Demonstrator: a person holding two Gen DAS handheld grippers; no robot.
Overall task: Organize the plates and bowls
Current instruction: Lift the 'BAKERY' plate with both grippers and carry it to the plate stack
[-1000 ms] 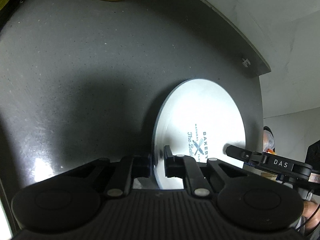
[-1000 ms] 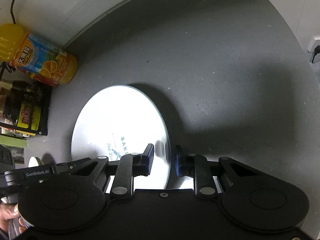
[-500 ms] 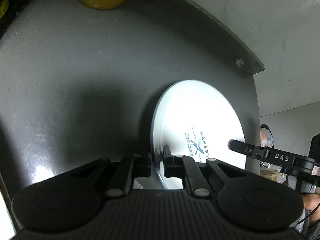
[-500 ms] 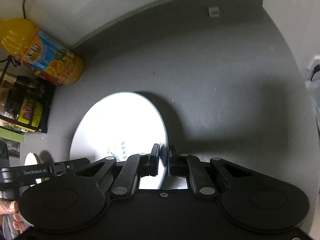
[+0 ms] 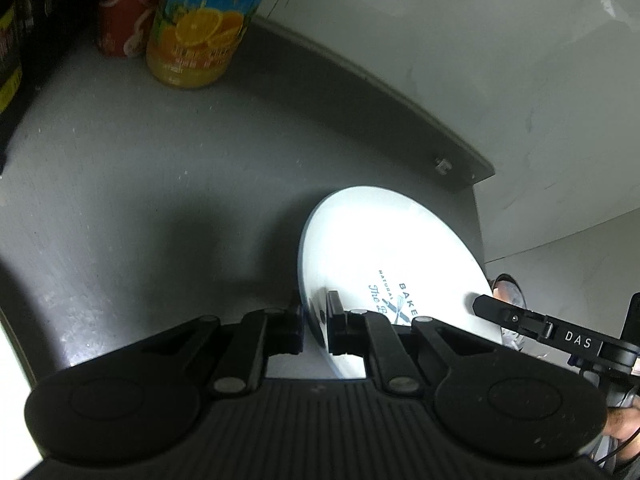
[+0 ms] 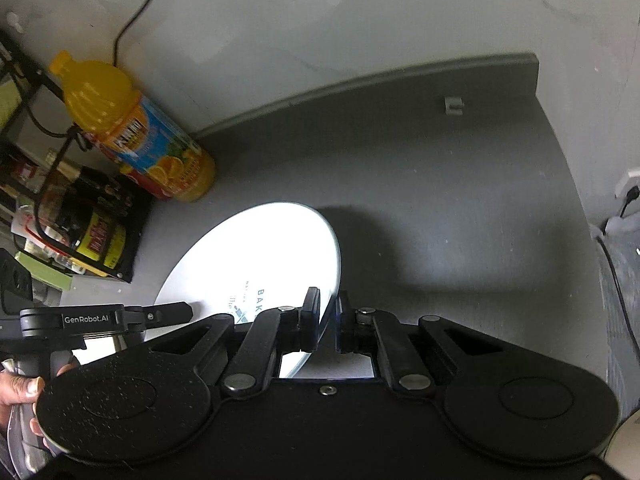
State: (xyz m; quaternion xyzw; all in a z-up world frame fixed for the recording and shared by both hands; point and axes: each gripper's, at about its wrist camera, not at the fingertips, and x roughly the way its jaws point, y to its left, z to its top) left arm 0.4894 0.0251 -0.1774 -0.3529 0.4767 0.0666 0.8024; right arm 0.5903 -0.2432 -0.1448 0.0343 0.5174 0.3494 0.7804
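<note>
- Plate [image 5: 384, 248]: white, round, printed with dark bakery lettering near its middle; I hold it tilted above the dark grey counter [image 5: 160, 184], its far rim toward the wall.
- My left hand-held gripper [image 5: 316, 320]: clamped on the plate's left rim, one finger under it and one on its printed face.
- My right hand-held gripper [image 6: 329, 320]: clamped on the opposite rim of the plate [image 6: 260, 252], which passes edge-on between the two pads.
- In the left wrist view, one finger of the right hand-held gripper, marked "DAS", reaches in from the right onto the plate's edge; in the right wrist view, the left one, marked "GenRobot.AI", enters from the left, gripped by my hand [image 6: 20, 392].
- Orange juice bottle [image 5: 200, 28]: stands upright at the back of the counter [image 6: 440, 200], well apart from the plate, with a red can [image 5: 124, 12] just beside it.
- Black wire rack [image 6: 60, 216]: stands left of the bottle [image 6: 136, 132] and holds dark bottles and packets.
- Small grey clip [image 6: 453, 106]: sits near the counter's back edge.
</note>
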